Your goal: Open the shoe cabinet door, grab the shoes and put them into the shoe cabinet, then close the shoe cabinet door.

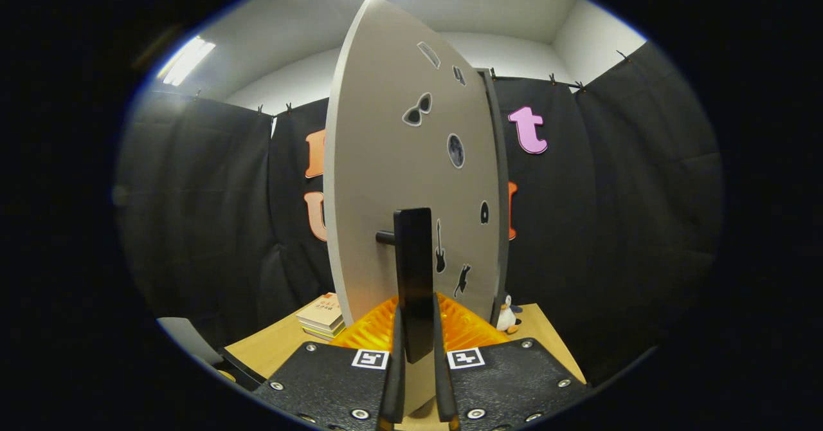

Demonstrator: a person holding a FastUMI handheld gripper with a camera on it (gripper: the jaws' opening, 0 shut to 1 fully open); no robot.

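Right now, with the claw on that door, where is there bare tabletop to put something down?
The claw is shut on the door handle, so the middle is crowded. Bare wood shows on the table left of the door, in front of the stacked books, and a small corner beside the penguin toy.

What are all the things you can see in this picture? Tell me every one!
door: one, pale grey, swung open edge-on just ahead of the fingers
handle: one, black, upright bar on the door, its lower end between the fingers
stickers: several, dark shapes such as sunglasses, a guitar and a cat, on the door's face
books: a small stack, pale covers, on the table left of the door
penguin toy: one, black and white, on the table right of the door
table: one, light wood, under the books and toy
gripper: one, fingers closed on both sides of the handle
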